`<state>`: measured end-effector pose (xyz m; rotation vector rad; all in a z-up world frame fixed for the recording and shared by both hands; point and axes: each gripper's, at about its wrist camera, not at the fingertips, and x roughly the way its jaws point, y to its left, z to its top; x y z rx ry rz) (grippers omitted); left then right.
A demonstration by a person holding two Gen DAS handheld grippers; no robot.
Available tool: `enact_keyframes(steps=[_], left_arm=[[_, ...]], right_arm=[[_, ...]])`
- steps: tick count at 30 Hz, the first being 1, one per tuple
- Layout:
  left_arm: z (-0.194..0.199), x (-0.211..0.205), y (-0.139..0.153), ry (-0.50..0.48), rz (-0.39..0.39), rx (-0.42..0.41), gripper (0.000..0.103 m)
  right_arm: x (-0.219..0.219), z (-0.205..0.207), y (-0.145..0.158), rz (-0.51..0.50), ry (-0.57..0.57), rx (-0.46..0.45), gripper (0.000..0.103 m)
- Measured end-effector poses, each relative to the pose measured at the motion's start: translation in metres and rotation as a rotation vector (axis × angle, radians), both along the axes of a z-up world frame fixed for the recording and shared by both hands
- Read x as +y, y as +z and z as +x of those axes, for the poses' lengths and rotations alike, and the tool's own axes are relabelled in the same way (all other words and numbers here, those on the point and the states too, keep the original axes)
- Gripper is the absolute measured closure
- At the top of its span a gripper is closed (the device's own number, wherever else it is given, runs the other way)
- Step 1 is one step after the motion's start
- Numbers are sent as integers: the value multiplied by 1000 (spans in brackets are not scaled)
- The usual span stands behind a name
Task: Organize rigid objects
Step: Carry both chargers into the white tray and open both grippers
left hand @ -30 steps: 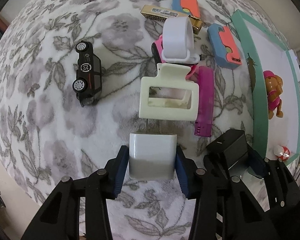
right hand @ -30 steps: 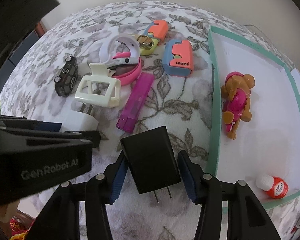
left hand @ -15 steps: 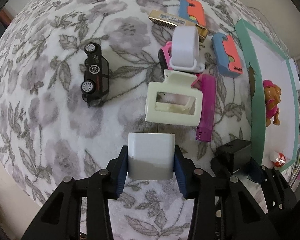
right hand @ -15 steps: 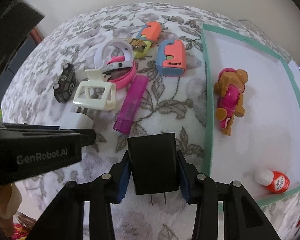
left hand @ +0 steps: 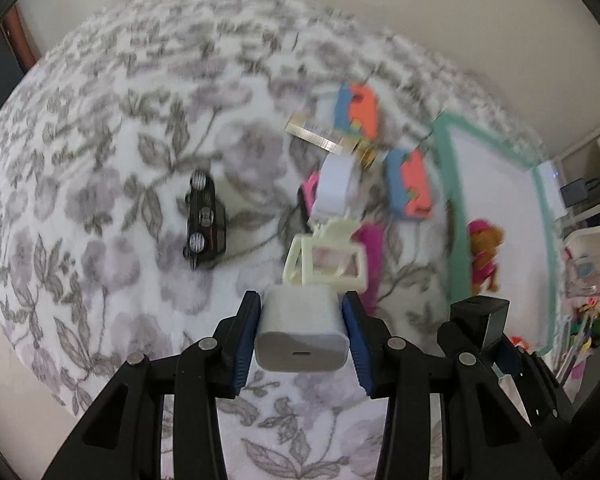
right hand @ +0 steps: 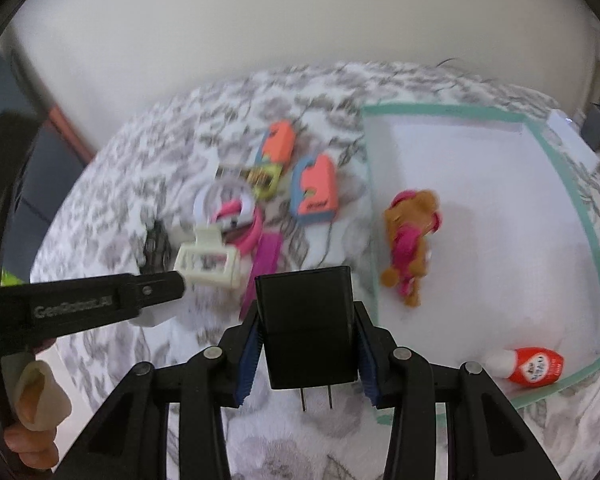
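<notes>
Low centre of each wrist view: left gripper (left hand: 302, 334) clamped on white charger (left hand: 301, 330), right gripper (right hand: 308, 340) clamped on black charger (right hand: 308, 326), prongs toward the camera. Both up off floral cloth (left hand: 100, 184); green-edged tray (right hand: 480, 216) at frame right w/ toy dog (right hand: 410, 236).

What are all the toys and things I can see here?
White charger: 1, white, held in the left tongs.
Black charger: 1, black, prongs down, held in the right tongs.
Toy car: 1, black, on the flowery cover.
Hair claw clip: 1, cream, on the cover.
Lighter: 1, purple, beside the clip.
Foam blocks: 2, orange and blue, far side.
Tray: 1, white with green rim, right.
Toy dog: 1, brown and pink, in the tray.
Small bottle: 1, red and white, in the tray.
Person's hand: 1, lower left of the right wrist view.
</notes>
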<state>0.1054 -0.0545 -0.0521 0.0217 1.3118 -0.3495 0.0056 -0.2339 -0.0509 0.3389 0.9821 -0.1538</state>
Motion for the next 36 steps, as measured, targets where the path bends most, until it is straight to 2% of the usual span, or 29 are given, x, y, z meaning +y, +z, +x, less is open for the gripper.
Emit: enact_keyframes(steps=[4,9,14,18,20,29,36], left_arm=[[-7,-6,24,-31,-47,-80,59],[-20,-38,45,-92,-71,-161,59],[-24,-50,50,-116,-81,-175,59],[-28,-67,56,-145,-98,-194,59],[-33,-81,59,-176,-97,-208,59],[-65,-152,61,-311,-100,-216,59],[-68,-189,35,-332,-120,-116,59]], right_arm=[[-16,-6,7,-6,-85,-31,59],[-42,-18,13,-11,-192,-50,59],[-68,-32,14,2,-304,-57,59],[-85,-46,18,-91,-407,-50,59],[-94,-51,16,-84,-447,-49,59],[-125,-69,9,-137,-572,-20,59],[-132,-72,0,-134,-584,3,59]])
